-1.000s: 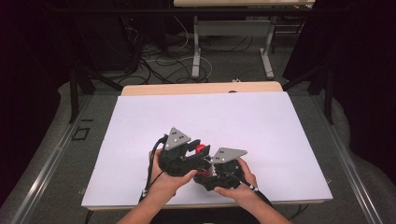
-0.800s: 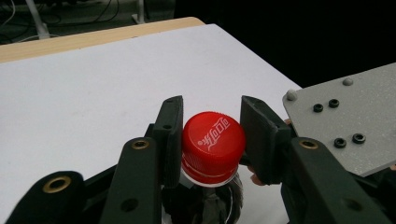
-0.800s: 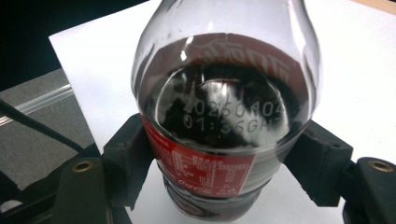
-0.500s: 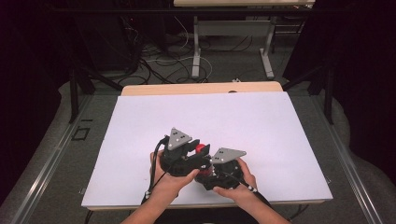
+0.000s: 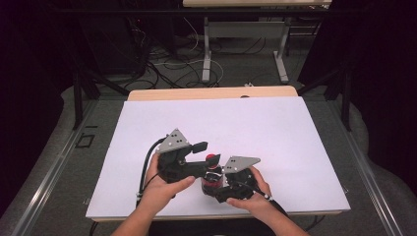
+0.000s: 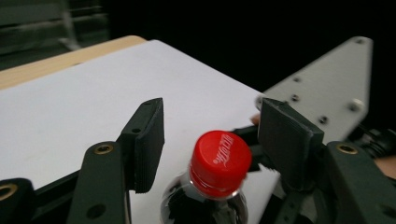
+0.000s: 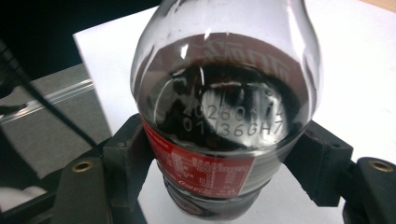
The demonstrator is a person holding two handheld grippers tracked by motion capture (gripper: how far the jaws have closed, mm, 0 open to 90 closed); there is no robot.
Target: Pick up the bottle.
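High view: near the white table's (image 5: 275, 128) six o'clock edge, a small cola bottle (image 5: 212, 173) stands between the left gripper (image 5: 200, 152) and right gripper (image 5: 214, 183).

Left gripper view: ribbed red plastic cap (image 6: 220, 157) sits between the matte black pads, which have just been opening and stand apart at nine and three o'clock.

Right gripper view: pads clamp the glossy, rounded clear body at its red label (image 7: 205, 169).

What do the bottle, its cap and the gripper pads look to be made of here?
Bottle: clear glossy plastic, probably; highlights on it, dark drink visible through it. Cap: red moulded plastic, semi-gloss, with embossed script. Pads: matte black, layered, likely rubber or foam. Triangular plate: dull grey metal, seemingly, with screws.
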